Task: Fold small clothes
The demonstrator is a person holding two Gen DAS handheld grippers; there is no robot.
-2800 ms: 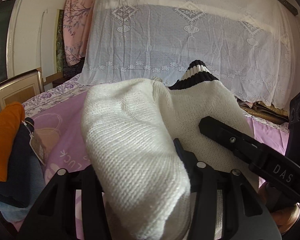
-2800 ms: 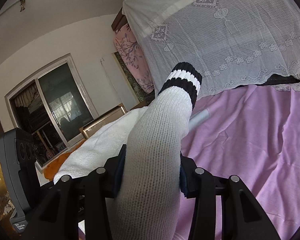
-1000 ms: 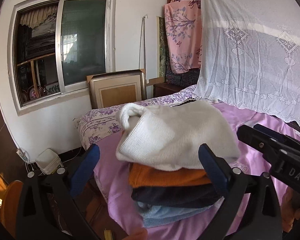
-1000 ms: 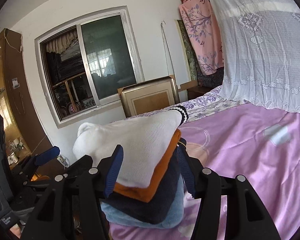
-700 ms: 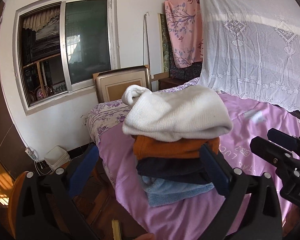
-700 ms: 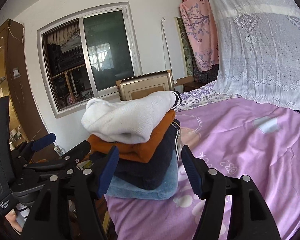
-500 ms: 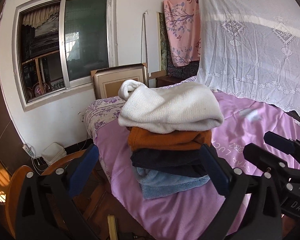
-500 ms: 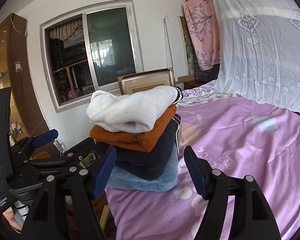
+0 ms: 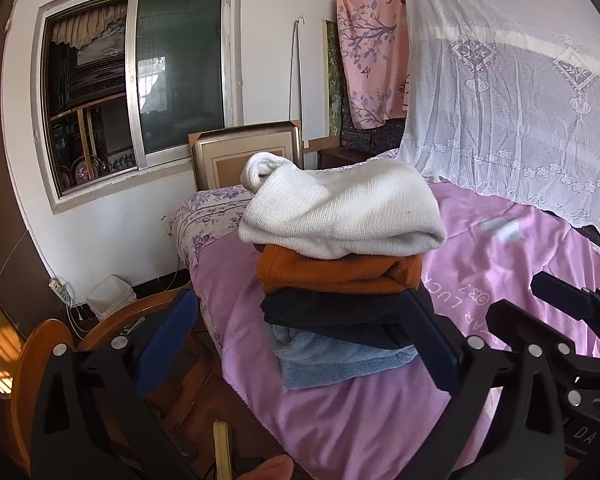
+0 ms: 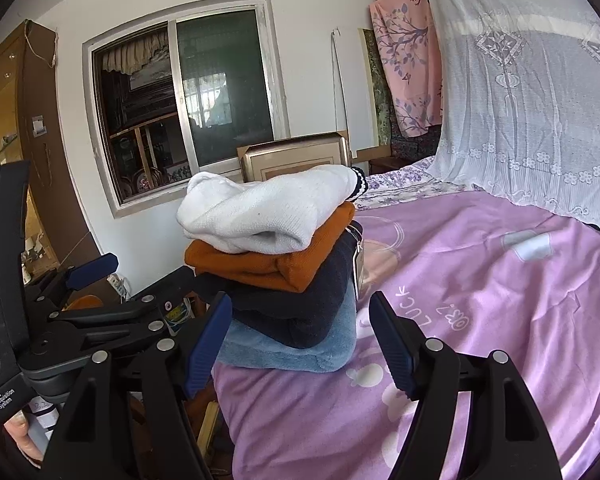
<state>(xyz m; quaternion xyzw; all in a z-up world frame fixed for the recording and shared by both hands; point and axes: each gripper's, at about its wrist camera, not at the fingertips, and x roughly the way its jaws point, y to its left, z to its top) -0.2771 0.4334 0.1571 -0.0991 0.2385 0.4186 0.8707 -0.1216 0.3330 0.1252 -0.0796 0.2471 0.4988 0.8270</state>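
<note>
A folded white knit sweater [image 9: 339, 216] [image 10: 260, 216] with a black-striped cuff tops a stack on the corner of the pink bed [image 9: 499, 280]. Under it lie an orange garment [image 9: 339, 272], a dark navy one [image 9: 331, 312] and a light blue one [image 9: 331, 360]. My left gripper [image 9: 300, 299] is open just short of the stack, its blue pads either side in view and touching nothing. My right gripper [image 10: 300, 300] is also open, close in front of the stack with nothing held. Each gripper shows in the other's view, the left [image 10: 100, 264] and the right [image 9: 559, 304].
The bed's edge drops to a wooden floor at the left. A wooden chair [image 9: 40, 340] stands below my left gripper. A framed picture [image 9: 244, 156] leans under the window. A white lace net [image 9: 519, 120] hangs at the right. A white box [image 9: 108, 292] sits on the floor.
Both grippers held the white sweater, carried it onto the stack and let go. Their jaws opened and they drew back, so the whole stack now shows.
</note>
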